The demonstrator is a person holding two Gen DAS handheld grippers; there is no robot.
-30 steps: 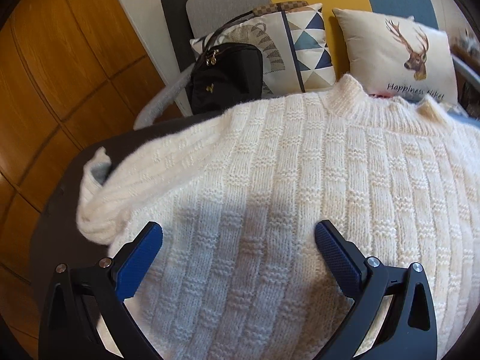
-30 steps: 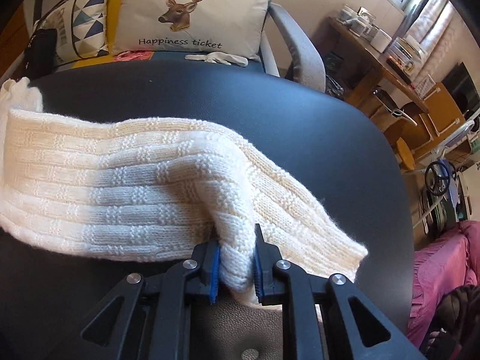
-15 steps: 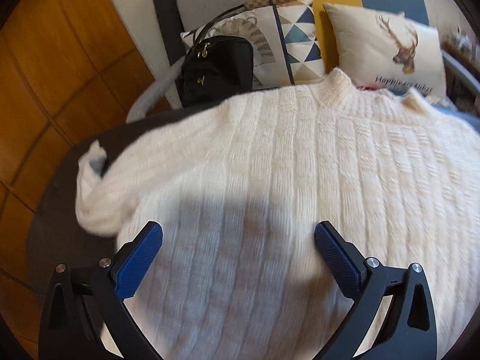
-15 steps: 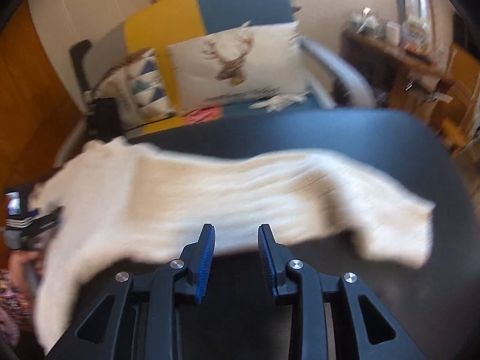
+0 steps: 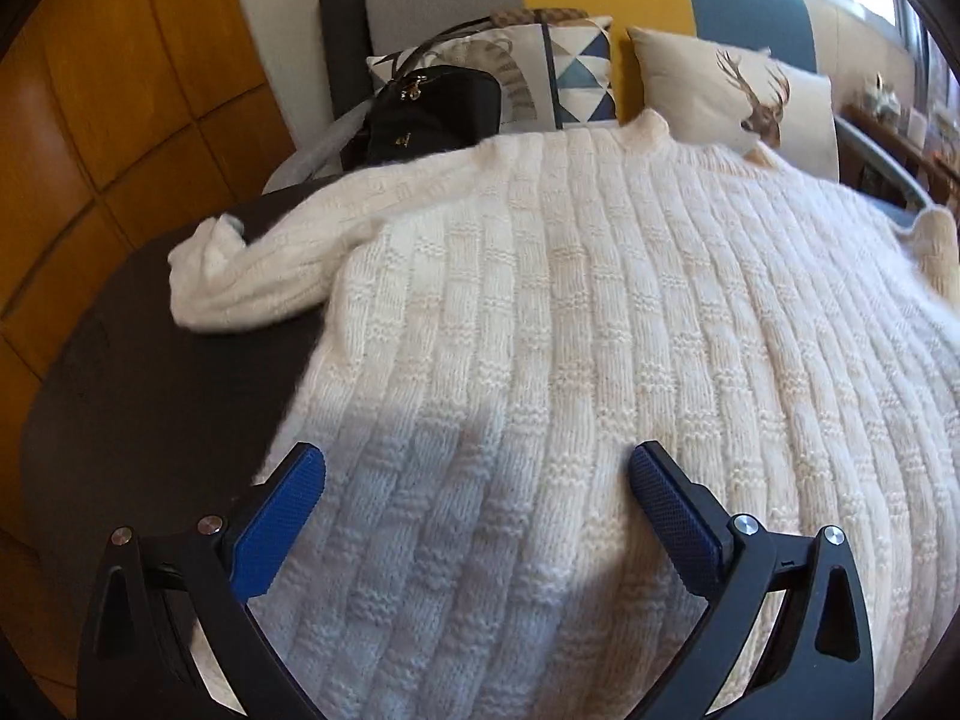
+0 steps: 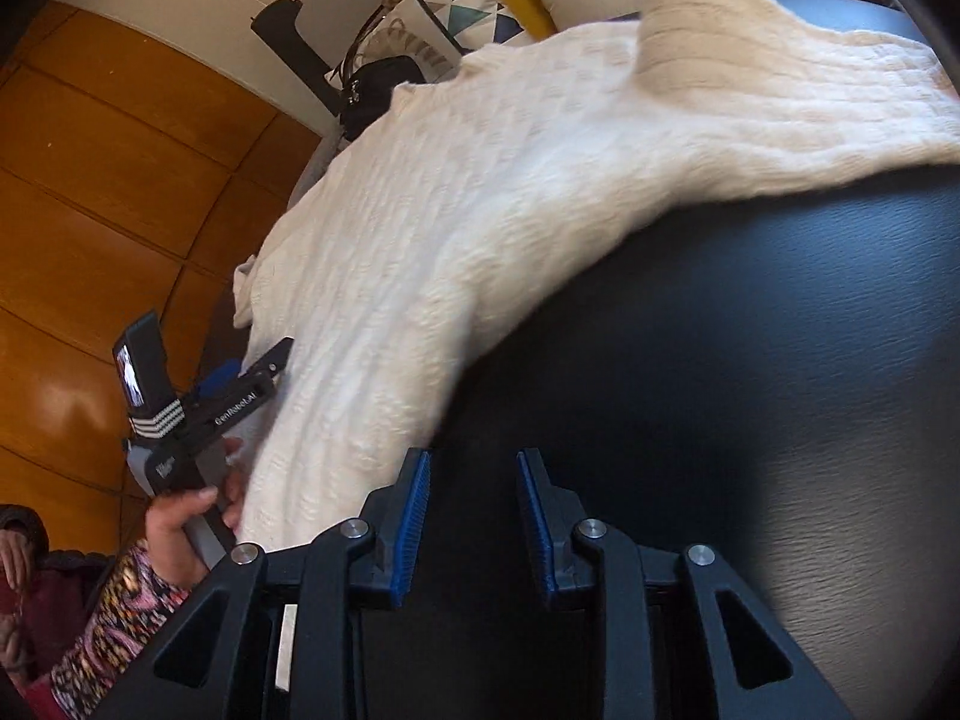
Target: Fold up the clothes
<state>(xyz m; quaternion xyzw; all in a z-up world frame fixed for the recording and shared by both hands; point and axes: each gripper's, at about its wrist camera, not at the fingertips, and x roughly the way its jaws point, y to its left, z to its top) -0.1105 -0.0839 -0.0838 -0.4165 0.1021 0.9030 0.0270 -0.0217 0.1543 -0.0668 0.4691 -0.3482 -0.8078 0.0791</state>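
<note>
Covering most of the dark tabletop (image 5: 150,396), the cream sweater (image 5: 600,330) lies flat. Left tool (image 5: 477,480) hovers wide apart above its hem; right tool (image 6: 471,516) stands slightly apart, empty. Beyond: black bag (image 5: 432,111), deer cushion (image 5: 738,96).

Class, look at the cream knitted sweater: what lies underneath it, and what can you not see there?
The cream sweater lies spread on a dark round table, whose bare top shows beside it. Whatever sits beneath the knit itself is covered, so the tabletop there cannot be checked.
</note>
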